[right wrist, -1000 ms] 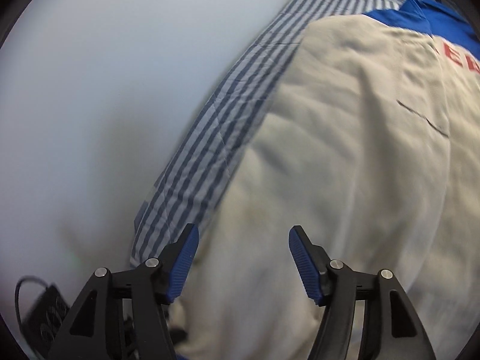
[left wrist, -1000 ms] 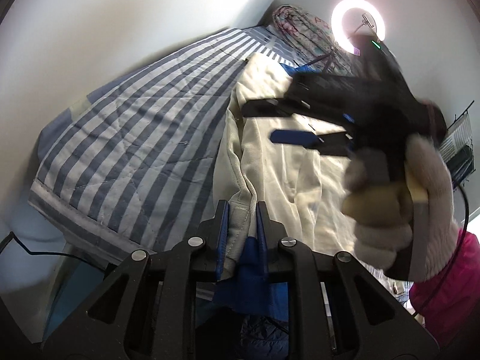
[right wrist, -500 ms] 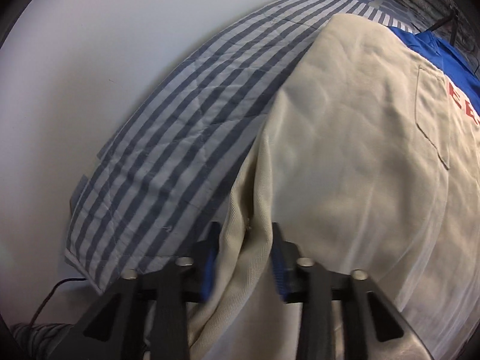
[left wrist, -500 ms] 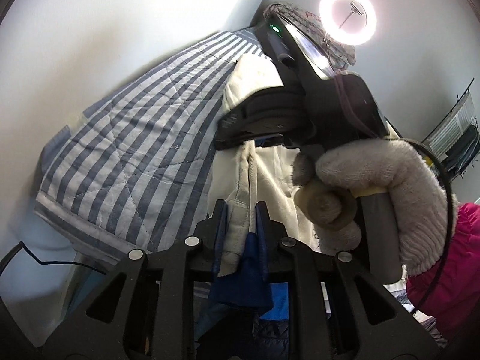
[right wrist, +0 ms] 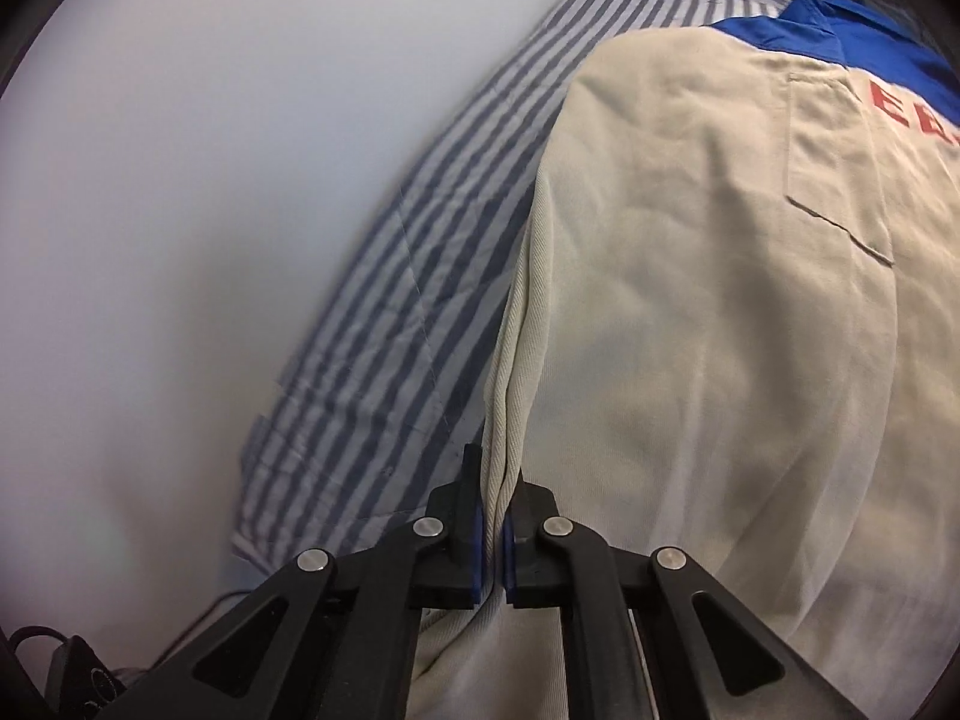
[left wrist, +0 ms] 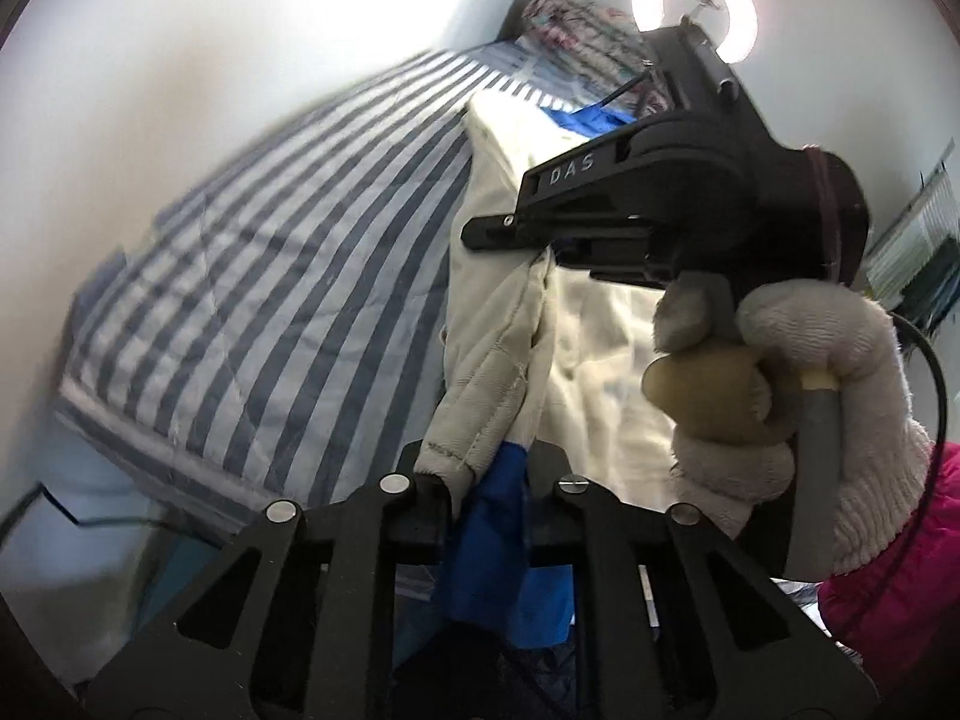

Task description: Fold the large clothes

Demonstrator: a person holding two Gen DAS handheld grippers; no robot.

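A large cream garment [right wrist: 708,312] with a blue collar, a chest pocket and red letters lies on a striped bed. My right gripper [right wrist: 493,534] is shut on a folded edge of the garment. In the left wrist view my left gripper [left wrist: 489,480] is shut on a cream cuff [left wrist: 480,414] with blue lining. The right gripper [left wrist: 510,228], held by a gloved hand [left wrist: 798,396], grips the same garment [left wrist: 498,180] farther up the edge.
The blue and white striped bedspread [left wrist: 288,276] [right wrist: 432,276] runs along a white wall. A patterned pillow [left wrist: 576,30] and a ring light [left wrist: 696,6] are at the far end. A cable and a black device [right wrist: 72,672] lie on the floor.
My right gripper has closed on the garment's edge, from wide open a second ago. The left gripper has kept its hold on the cuff while both lifted the edge.
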